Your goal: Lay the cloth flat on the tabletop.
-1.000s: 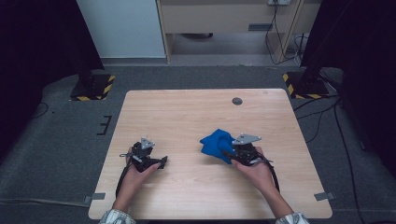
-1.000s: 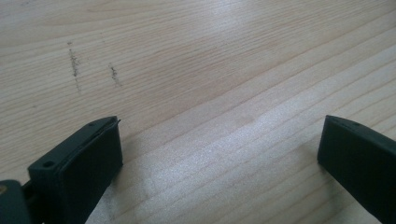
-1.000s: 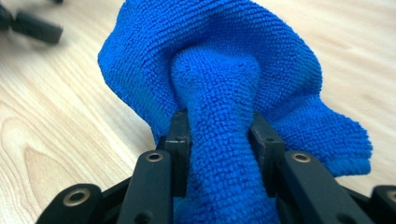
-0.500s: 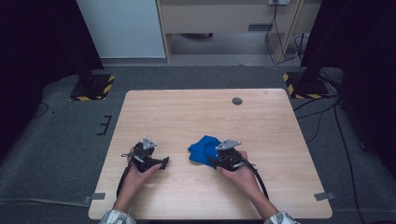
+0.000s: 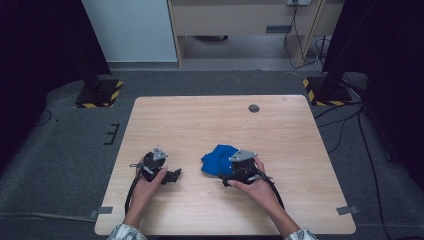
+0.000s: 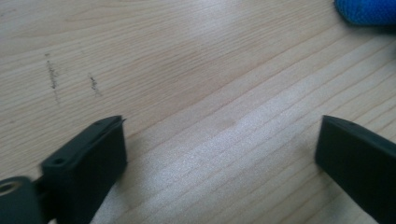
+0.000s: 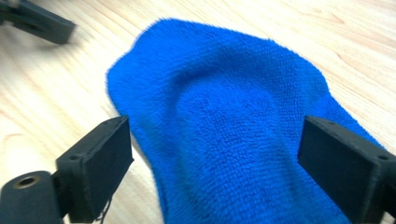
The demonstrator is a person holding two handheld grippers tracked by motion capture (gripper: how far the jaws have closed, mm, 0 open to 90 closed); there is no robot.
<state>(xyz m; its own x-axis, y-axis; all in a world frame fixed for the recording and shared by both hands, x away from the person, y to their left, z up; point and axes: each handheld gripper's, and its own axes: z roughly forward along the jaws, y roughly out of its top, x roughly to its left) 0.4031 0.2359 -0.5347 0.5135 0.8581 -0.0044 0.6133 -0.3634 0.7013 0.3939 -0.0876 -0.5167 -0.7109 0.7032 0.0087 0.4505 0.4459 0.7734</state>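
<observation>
Lying bunched at centre frame, the cloth (image 5: 218, 159) sits between the right gripper's (image 7: 215, 158) just-opened jaws, unpinched; the left gripper (image 6: 219, 154) gapes over bare table (image 5: 210, 120).

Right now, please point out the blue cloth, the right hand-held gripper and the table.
blue cloth (image 7: 224, 126): right gripper view, middle of the fabric.
right hand-held gripper (image 7: 212, 161): right gripper view, midway between its fingertips.
table (image 5: 200, 120): high view, bare wood.

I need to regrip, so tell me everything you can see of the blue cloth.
The blue cloth is a terry-like microfibre rag, bunched into a rumpled heap with a raised fold down its middle. It lies on the wooden table, right of centre near the front edge. The right gripper has just opened; its fingers stand wide on either side of the cloth without pressing it. The left gripper rests apart from it.
</observation>
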